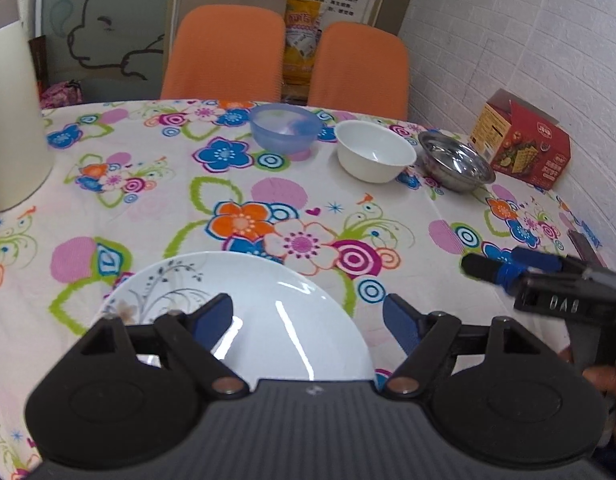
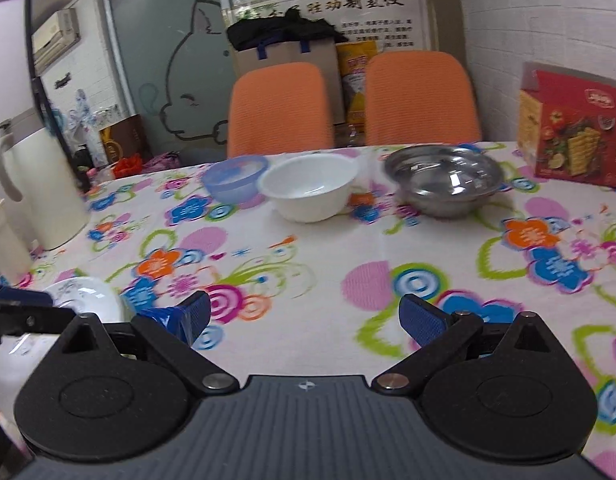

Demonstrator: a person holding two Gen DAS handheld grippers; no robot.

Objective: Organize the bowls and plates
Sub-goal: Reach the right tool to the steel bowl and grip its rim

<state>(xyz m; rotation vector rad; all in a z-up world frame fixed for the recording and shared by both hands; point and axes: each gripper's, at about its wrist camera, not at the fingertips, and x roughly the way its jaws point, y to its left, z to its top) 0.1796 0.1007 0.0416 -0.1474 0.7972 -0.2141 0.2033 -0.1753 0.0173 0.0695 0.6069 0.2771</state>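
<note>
Hovering over the white plate, the left gripper gapes, grasping nothing; the right gripper is likewise released above the floral tablecloth; blue bowl, white bowl and steel bowl line the far edge.

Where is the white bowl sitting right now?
In both wrist views the white bowl stands on the far side of the table, between the blue bowl on its left and the steel bowl on its right.

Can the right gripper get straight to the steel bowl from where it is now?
Probably yes. The right gripper is open and empty, and only bare tablecloth lies between it and the steel bowl.
</note>
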